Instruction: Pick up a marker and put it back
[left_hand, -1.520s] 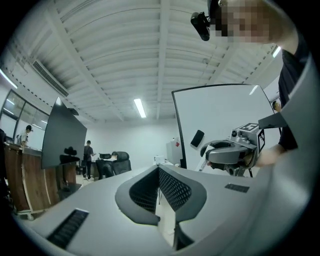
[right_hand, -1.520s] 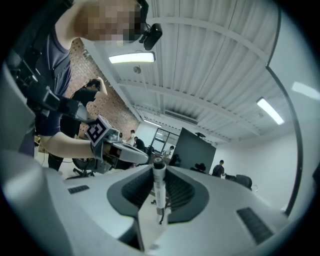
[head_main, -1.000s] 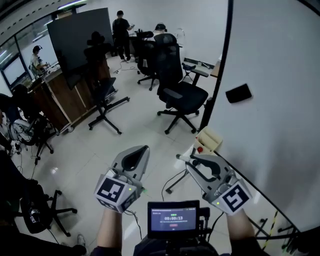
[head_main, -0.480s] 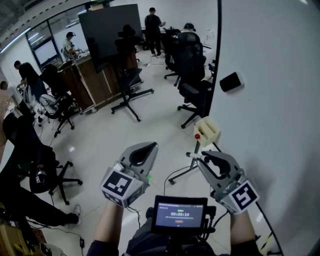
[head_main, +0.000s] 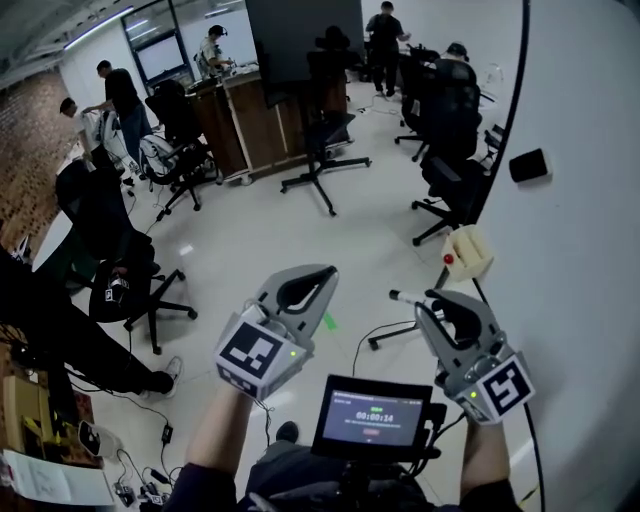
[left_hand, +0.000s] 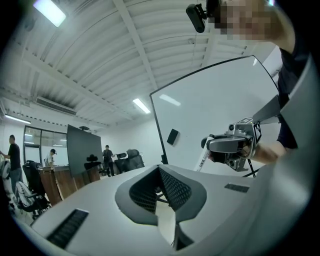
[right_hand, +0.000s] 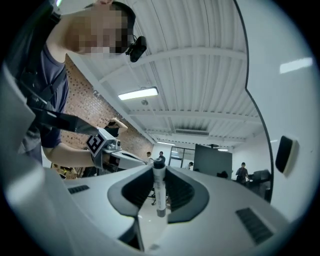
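- The right tongs (head_main: 437, 300) are clenched on a marker (head_main: 404, 296), which crosses their tips and sticks out to the left, in the air beside the whiteboard (head_main: 590, 250)
- The left tongs (head_main: 322, 274) are pressed together with nothing between them, level with the right pair
- A beige tray (head_main: 468, 252) sits at the whiteboard's edge, just beyond the marker

A white, dark-capped marker (right_hand: 159, 187) sits clamped crosswise between the right gripper's (head_main: 438, 300) fingers (right_hand: 186, 192).

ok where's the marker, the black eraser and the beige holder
marker (right_hand: 159, 192), right gripper view, middle of its barrel
black eraser (head_main: 528, 165), head view, its centre
beige holder (head_main: 476, 257), head view, its outer wall
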